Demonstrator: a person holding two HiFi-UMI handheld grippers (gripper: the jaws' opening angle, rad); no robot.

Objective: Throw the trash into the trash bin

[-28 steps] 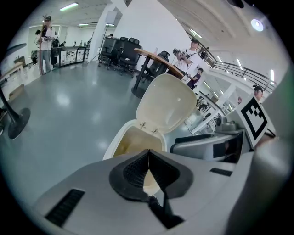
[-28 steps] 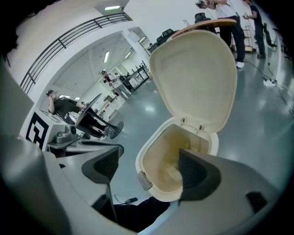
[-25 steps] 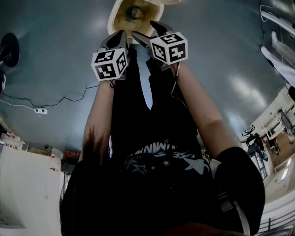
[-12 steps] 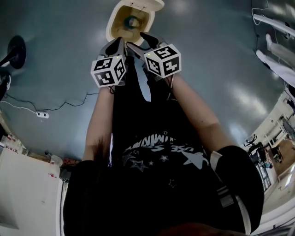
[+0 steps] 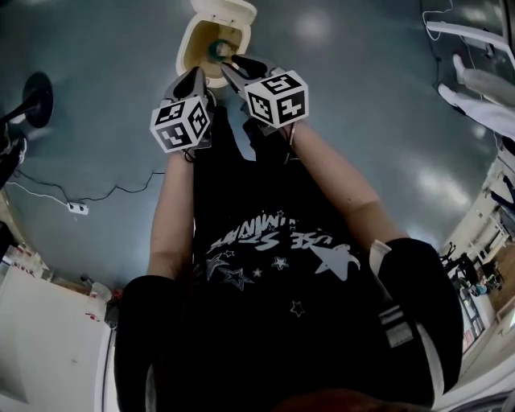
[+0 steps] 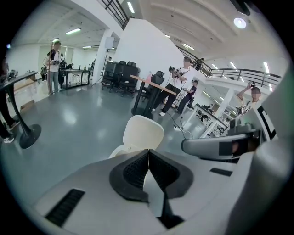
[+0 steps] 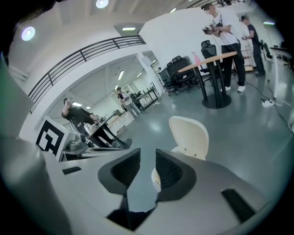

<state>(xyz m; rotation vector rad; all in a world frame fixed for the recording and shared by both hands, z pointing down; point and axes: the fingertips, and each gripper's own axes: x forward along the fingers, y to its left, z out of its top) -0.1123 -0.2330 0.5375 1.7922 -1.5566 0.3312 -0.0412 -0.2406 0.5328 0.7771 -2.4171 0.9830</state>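
Finding: compared with a second ago, both your grippers stand higher above the trash bin (image 5: 191, 42), which now shows smaller and further off in the head view. Your right gripper (image 7: 148, 156) was spread wide then. Its jaws are now closing to a narrow gap, with only floor and the bin's rim showing through and nothing between the pads. Your left gripper (image 6: 148, 153) has its jaws pressed together, also on nothing.

Location of the task's thing: a dark teal item (image 5: 219, 50) lies inside the bin, below the rim, as it did a second ago. The lid (image 5: 227, 10) stands raised behind the opening.

Assessment: the drop appears made. You are withdrawing with both grippers empty, so the task reads as finished or very nearly so, unless more trash lies outside these views.

Count:
- Trash bin: one, with one hinged lid.
- Trash visible in it: one item. Whether more lies underneath cannot be told.
- Grippers: two, each with one marker cube.
- Power strip (image 5: 78, 208) on the floor: one, with its cable trailing.
- Bystanders: several, well away across the hall.
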